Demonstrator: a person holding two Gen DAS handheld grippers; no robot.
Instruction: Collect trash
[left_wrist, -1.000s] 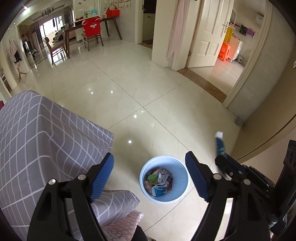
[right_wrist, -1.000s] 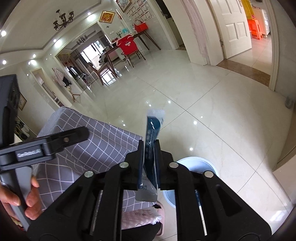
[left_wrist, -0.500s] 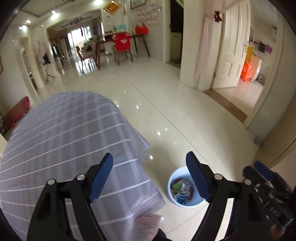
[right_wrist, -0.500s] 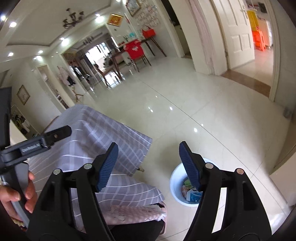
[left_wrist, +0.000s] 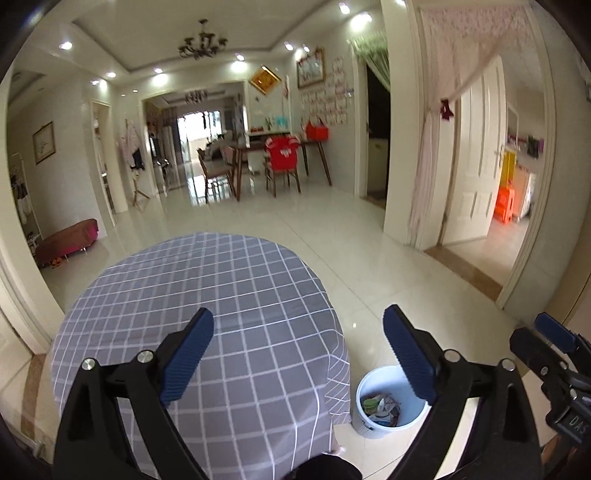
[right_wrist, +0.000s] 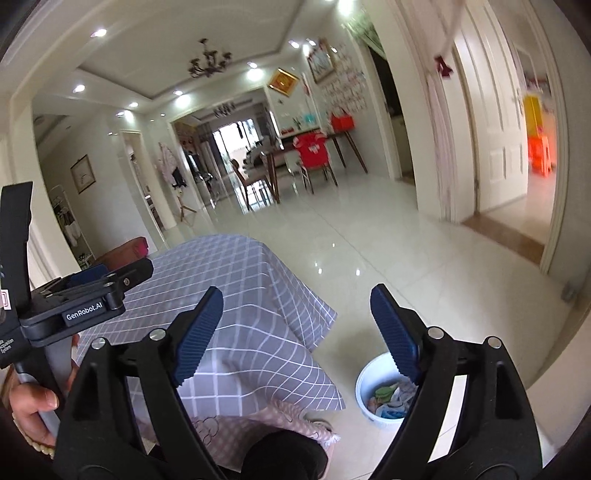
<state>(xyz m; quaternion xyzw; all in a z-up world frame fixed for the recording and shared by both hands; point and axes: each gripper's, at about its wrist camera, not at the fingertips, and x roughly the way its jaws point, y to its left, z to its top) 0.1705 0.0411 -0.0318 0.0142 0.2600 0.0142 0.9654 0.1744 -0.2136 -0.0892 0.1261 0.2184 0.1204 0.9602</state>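
A white waste bin (left_wrist: 384, 404) (right_wrist: 382, 395) with several crumpled wrappers inside stands on the tiled floor beside a table under a grey checked cloth (left_wrist: 207, 317) (right_wrist: 240, 295). My left gripper (left_wrist: 299, 358) is raised above the table, its jaws opening wide with nothing between them. My right gripper (right_wrist: 297, 332) hangs over the table's corner and the bin, its jaws also opening and empty. The cloth top shows no trash. The right gripper's blue fingertips (left_wrist: 554, 334) show at the left wrist view's right edge.
A hand (right_wrist: 33, 402) holds the left gripper's handle. A pink patterned cushion (right_wrist: 258, 421) lies by the table. A dining table with chairs (left_wrist: 273, 166) stands far back. A white door (left_wrist: 476, 155) and doorways open on the right. A low maroon bench (left_wrist: 68, 240) sits at left.
The right gripper let go of the blue packet and opened; the packet is gone from its jaws. Both grippers rose and tilted up from the bin, bringing the table top and room into view.
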